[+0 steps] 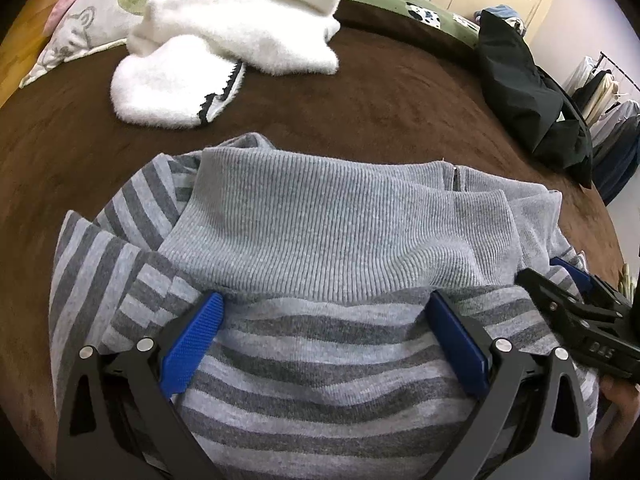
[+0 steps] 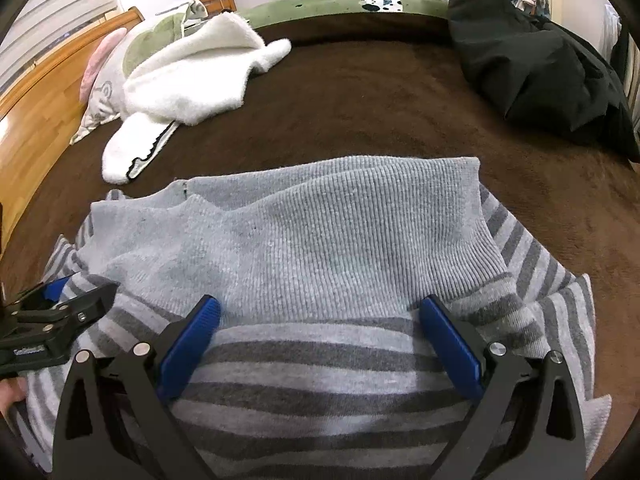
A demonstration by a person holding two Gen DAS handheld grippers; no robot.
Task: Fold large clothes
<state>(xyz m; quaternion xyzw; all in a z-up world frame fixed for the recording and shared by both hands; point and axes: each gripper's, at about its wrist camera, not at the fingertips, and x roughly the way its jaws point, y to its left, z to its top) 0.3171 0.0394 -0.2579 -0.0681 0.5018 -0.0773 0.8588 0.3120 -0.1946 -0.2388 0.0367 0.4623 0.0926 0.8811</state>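
A grey striped sweater (image 1: 320,344) with a plain ribbed grey band (image 1: 328,232) lies folded on the brown bedspread (image 1: 360,100). My left gripper (image 1: 326,300) stands open just above its striped part, blue pads (image 1: 192,344) spread wide with only flat cloth between them. In the right wrist view the same sweater (image 2: 320,360) and ribbed band (image 2: 320,232) fill the lower half. My right gripper (image 2: 320,304) is open too, hovering over the cloth beside the left one. Each gripper shows at the edge of the other's view: the right gripper (image 1: 580,304), the left gripper (image 2: 60,312).
A white fluffy garment (image 1: 228,40) lies folded at the back left of the bed. A black garment (image 1: 524,88) is heaped at the back right. Pillows (image 2: 108,80) lean by a wooden headboard (image 2: 36,92). A clothes rack (image 1: 604,92) stands beyond the bed.
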